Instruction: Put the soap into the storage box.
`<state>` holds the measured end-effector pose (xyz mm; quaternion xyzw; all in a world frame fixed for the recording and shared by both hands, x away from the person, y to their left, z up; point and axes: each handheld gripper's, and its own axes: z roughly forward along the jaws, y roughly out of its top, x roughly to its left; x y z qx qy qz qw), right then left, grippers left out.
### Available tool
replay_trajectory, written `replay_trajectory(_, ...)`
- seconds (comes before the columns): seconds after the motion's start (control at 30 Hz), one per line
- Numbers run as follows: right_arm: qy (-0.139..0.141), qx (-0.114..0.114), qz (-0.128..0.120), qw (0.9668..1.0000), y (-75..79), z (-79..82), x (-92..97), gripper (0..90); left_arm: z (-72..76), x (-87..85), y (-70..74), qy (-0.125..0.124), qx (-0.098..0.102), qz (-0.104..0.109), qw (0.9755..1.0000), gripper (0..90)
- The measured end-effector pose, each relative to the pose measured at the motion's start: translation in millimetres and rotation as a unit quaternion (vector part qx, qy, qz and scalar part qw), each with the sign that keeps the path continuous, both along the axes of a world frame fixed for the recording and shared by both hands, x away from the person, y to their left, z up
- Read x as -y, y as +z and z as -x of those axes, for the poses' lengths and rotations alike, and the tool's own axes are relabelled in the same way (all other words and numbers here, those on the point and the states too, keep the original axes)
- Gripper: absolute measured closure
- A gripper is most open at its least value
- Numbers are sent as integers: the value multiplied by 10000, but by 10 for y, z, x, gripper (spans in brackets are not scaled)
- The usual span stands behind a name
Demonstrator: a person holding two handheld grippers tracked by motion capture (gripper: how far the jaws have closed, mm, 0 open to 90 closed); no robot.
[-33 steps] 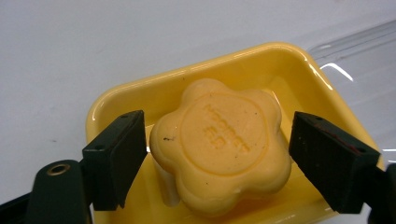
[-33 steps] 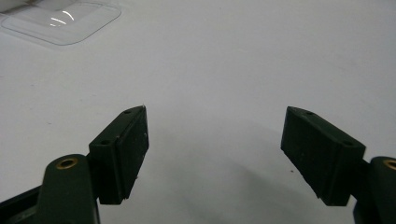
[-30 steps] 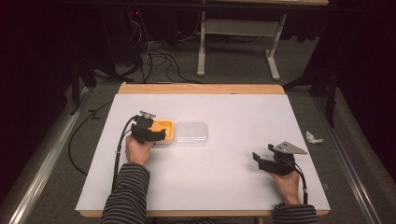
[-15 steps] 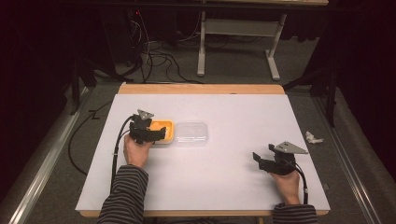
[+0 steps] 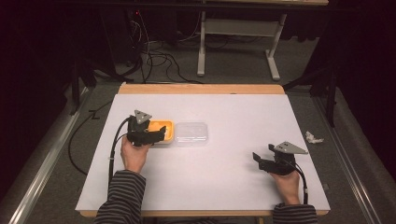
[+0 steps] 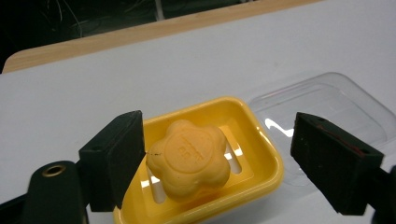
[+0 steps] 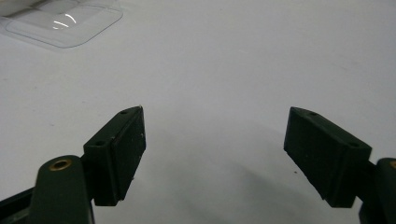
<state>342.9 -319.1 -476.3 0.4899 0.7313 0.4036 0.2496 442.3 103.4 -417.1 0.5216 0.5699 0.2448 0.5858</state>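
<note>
Left tongs (image 6: 215, 158) up over the yellow soap dish (image 6: 261, 140) now. Compared w/ a sec ago in the high view, that hand has pulled back a touch toward the person and lifted, so the tongs (image 5: 154, 133) sit over the near-left end of the dish (image 5: 166, 133) rather than down on it. Jaws have just been closing some, but they're spread, not pinching. The flower-shaped soap (image 6: 191, 156) lies between them in the left gripper view, resting in the dish on its slotted floor. One pad looks right at the soap's edge, the other well clear off to the far side. Can't tell if that near pad actually touches.

My read: soap's been set down in the dish and let go, or it's about to be picked. Either way nothing is gripped at this sec.

Clear lid (image 5: 192, 134) lies flat on the table (image 5: 233, 186), just beside the dish on the side away from the left tongs. In the left gripper view the lid (image 6: 327, 100) sits behind and past the far pad, touching or nearly touching the dish.

Right tongs (image 5: 261, 161) haven't budged vs. the earlier pics: parked well apart from dish and lid, low over bare table. Jaws spread wide, nothing between them (image 7: 212, 158). From there the lid (image 7: 60, 23) shows far ahead and off to one side.

Likely next: lid onto dish. Lid's thin, clear, slick and flat on the table, so getting a pad under its edge looks like the fiddly bit.
</note>
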Motion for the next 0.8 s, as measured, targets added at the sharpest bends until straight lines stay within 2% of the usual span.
replay_trajectory(0.17, 14, -21, 24, 10000, -1, 0, -2, 215, 90, -46, 32, -28, 54, 246, 9997, 203)
replay_trajectory(0.3, 8, -24, 17, 10000, 0, 1, -4, 215, 145, -64, 60, -17, 21, 245, 9997, 200)
replay_trajectory(0.8, 39, -21, 37, 10000, -2, 0, -8, 216, 374, -19, 201, -160, 191, 423, 9988, 183)
